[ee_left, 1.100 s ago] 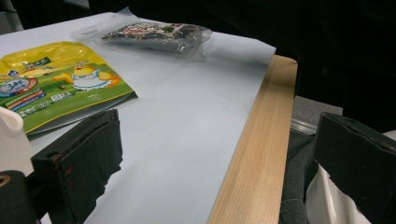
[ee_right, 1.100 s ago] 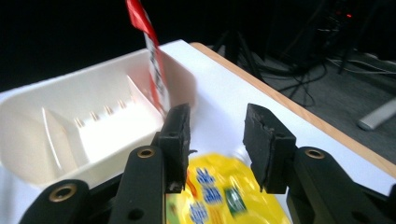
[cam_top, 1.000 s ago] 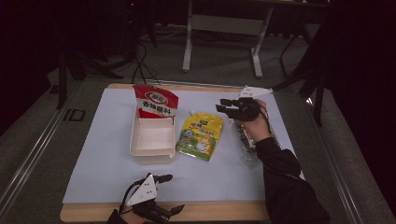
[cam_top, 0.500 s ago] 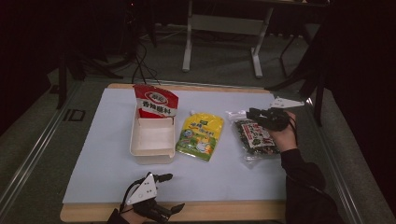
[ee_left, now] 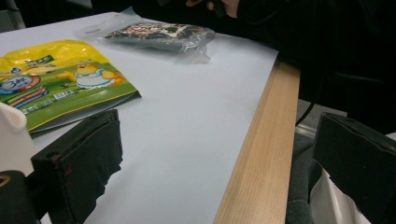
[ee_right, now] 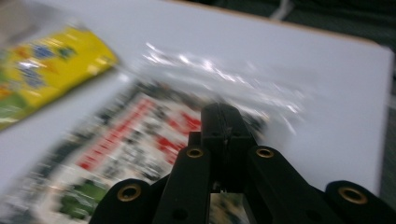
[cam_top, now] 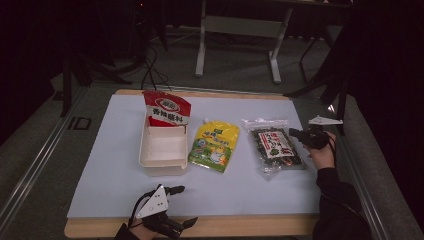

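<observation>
One camera sits high up on the person's side and looks forward and down on the whole counter (cam_top: 115,200), from far off. A second camera rides on the left hand-held gripper (cam_top: 165,207). It sits low, very near the counter's front edge, and looks across the white top toward the far right side. A third camera rides on the right hand-held gripper (cam_top: 300,134). It looks down from very close, and its picture is blurry.

All three views share the yellow bag (cam_top: 215,146) (ee_left: 56,79) (ee_right: 42,65) and the clear bag with dark stuff (cam_top: 274,145) (ee_left: 159,35) (ee_right: 140,140). The left gripper view also takes in the person's other hand (ee_left: 224,5) far off.
</observation>
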Motion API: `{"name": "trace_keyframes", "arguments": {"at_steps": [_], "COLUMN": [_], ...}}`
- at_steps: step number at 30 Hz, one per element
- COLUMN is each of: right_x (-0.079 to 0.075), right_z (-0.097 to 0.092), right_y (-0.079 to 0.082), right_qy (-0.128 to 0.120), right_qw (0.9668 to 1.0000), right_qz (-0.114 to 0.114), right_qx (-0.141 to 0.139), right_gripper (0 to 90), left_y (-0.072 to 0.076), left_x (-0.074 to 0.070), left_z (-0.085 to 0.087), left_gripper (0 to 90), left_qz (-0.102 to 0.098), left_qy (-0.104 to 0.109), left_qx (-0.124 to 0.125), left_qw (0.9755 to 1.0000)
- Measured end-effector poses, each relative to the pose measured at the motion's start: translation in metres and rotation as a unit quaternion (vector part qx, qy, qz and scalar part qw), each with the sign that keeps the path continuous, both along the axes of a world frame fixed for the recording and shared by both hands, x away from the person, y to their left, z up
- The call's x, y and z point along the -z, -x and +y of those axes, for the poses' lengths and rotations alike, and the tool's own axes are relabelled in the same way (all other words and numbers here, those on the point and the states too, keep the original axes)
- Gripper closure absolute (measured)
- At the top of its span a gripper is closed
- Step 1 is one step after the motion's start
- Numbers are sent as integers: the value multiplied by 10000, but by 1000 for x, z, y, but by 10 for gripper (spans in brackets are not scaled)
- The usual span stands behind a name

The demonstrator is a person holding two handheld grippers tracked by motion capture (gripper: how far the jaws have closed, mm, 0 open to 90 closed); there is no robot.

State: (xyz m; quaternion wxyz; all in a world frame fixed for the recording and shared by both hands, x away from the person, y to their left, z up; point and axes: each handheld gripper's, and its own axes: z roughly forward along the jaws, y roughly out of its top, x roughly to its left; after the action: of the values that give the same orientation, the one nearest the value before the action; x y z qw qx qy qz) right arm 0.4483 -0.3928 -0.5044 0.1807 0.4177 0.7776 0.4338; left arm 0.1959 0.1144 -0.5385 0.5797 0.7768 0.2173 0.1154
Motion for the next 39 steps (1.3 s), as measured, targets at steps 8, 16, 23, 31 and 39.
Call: {"name": "trace_keyframes", "arguments": {"at_steps": [8, 16, 23, 31, 39], "right_x": [25, 36, 36, 44, 43], "right_z": [-23, -21, -21, -20, -1], "right_y": [-14, -13, -5, -7, 10], "right_qy": [167, 154, 177, 173, 251], "right_qw": [9978, 9965, 9960, 9944, 9958], "right_qz": [299, 492, 452, 613, 678], "right_qx": [573, 663, 755, 848, 563], "right_gripper": [898, 898, 898, 899, 899], "left_y": [0, 0, 0, 0, 0], "left_x": [0, 0, 0, 0, -2], "left_z": [1, 1, 0, 0, 0], "left_gripper": [30, 30, 30, 30, 30], "left_qz": [9, 7, 2, -11, -39], "left_qy": [-9, -16, -4, -15, -24], "left_qx": [-7, 15, 16, 19, 31], "left_qw": [10000, 10000, 10000, 10000, 10000]}}
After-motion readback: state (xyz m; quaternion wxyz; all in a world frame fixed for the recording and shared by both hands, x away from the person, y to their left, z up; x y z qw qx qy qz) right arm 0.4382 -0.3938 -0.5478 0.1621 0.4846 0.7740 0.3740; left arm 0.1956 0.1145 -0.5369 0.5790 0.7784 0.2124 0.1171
